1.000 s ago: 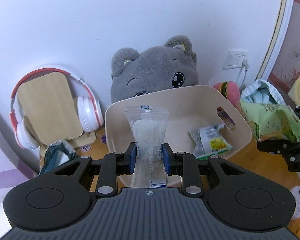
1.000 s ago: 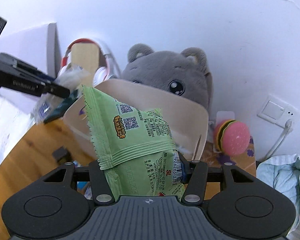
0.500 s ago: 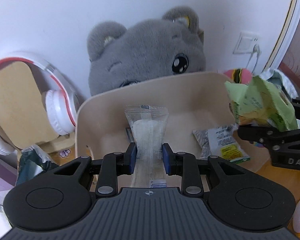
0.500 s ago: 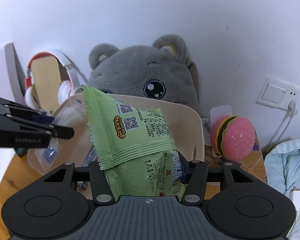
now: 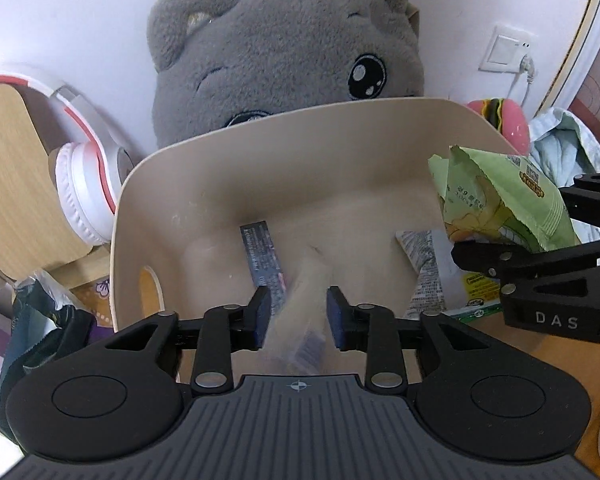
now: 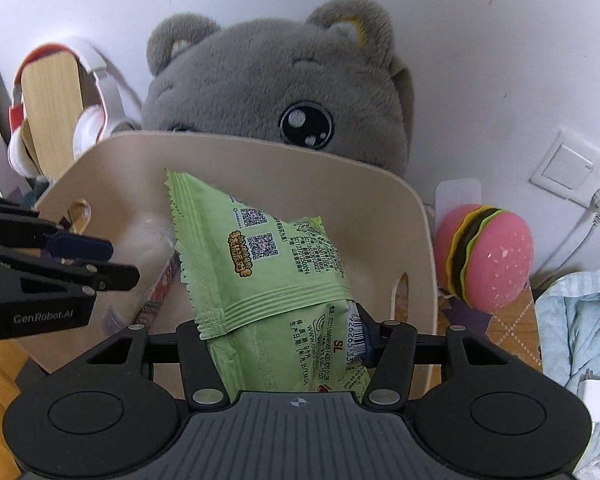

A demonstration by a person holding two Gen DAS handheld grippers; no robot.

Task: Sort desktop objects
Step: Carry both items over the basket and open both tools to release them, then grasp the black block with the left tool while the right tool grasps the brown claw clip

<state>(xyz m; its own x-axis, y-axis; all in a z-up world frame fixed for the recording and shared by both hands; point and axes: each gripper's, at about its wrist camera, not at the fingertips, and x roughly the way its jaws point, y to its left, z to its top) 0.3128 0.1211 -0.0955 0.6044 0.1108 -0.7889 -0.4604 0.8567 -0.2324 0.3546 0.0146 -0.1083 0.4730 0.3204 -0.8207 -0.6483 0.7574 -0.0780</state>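
Note:
A beige bin [image 5: 260,168] stands before a grey plush bear [image 5: 284,52]. My left gripper [image 5: 296,312] is over the bin's near rim with its jaws parted; the clear wafer packet [image 5: 300,308] is a blur between them, slipping down. A dark packet [image 5: 260,256] and a grey-white packet [image 5: 432,272] lie inside the bin. My right gripper [image 6: 284,340] is shut on a green snack bag [image 6: 268,264], held over the bin [image 6: 380,200]. It shows at the right of the left wrist view [image 5: 496,208].
White-and-red headphones [image 5: 80,184] on a wooden stand [image 5: 12,184] sit left of the bin. A pink burger toy [image 6: 484,256], a wall socket [image 6: 568,168] and light blue cloth [image 6: 580,328] are to the right. A dark bag [image 5: 44,320] lies at lower left.
Both grippers moved in over the bin. My left gripper opened and the clear wafer packet is dropping from it. My right gripper still holds the green bag.

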